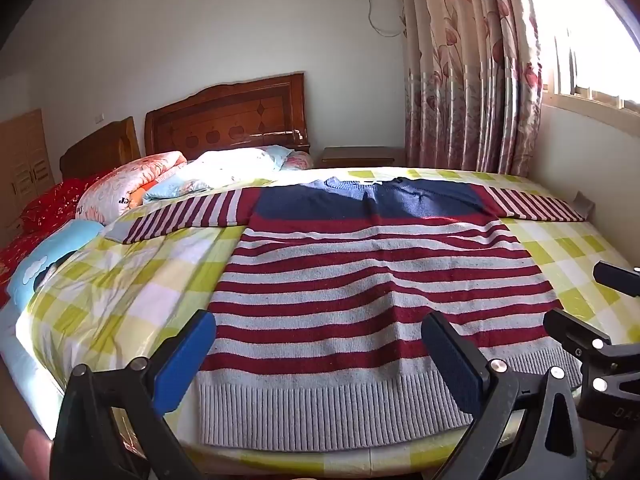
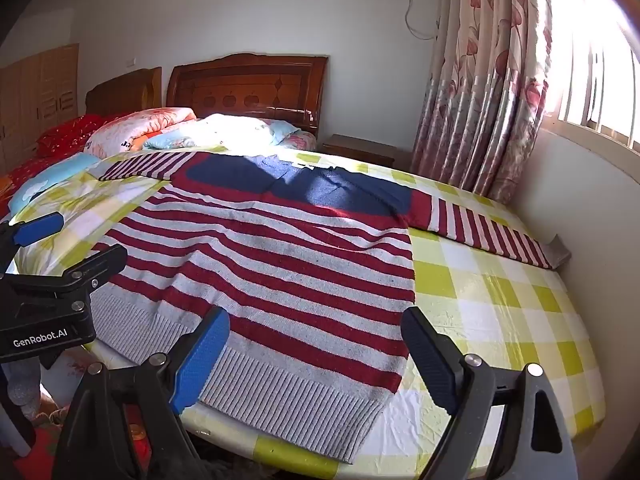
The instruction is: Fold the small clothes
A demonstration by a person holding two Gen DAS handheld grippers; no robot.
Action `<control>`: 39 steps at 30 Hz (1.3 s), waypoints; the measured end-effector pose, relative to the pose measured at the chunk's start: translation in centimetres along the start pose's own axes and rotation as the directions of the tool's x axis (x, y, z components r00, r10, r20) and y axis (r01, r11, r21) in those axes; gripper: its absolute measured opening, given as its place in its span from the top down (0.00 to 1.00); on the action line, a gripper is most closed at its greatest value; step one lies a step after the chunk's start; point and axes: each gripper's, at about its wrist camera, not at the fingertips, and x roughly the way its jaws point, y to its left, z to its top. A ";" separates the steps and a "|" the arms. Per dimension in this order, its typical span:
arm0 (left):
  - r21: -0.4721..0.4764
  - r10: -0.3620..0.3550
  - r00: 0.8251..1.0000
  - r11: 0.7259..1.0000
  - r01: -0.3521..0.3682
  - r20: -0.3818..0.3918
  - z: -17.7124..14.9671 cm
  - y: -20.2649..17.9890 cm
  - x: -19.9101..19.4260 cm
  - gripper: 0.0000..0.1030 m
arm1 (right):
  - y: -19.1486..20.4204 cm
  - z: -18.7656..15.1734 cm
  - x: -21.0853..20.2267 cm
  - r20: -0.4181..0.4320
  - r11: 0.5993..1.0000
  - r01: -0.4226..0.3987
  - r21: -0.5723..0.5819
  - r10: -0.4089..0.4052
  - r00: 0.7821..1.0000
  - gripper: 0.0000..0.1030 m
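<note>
A red-and-grey striped sweater point(image 1: 360, 300) with a navy chest panel lies flat on the bed, both sleeves spread out sideways. It also shows in the right wrist view point(image 2: 280, 264). My left gripper point(image 1: 320, 356) is open and empty, hovering over the left part of the sweater's grey ribbed hem. My right gripper point(image 2: 316, 356) is open and empty above the right part of the hem. The right gripper also shows at the right edge of the left wrist view point(image 1: 592, 320), and the left gripper at the left edge of the right wrist view point(image 2: 68, 244).
The bed has a yellow-green checked sheet point(image 2: 500, 300). Folded quilts and pillows point(image 1: 160, 184) lie near the wooden headboard point(image 1: 228, 116). A wall with a window and floral curtain point(image 2: 492, 80) runs along the right side. A nightstand point(image 1: 360, 156) stands in the corner.
</note>
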 end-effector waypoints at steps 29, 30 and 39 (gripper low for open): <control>-0.014 -0.040 0.999 0.999 0.040 -0.036 -0.8 -0.5 0.8 0.00 | 0.2 0.0 0.0 -0.001 1.000 -0.003 0.000 0.003 1.000 0.13; -0.014 -0.040 0.999 0.999 0.039 -0.037 -0.8 -0.5 0.9 0.00 | 0.2 0.1 0.0 -0.002 1.000 -0.002 0.000 0.002 1.000 0.13; -0.013 -0.045 0.998 0.999 0.045 -0.046 -0.9 -0.4 1.0 0.00 | 0.2 0.0 0.1 -0.003 1.000 -0.003 0.000 0.003 1.000 0.13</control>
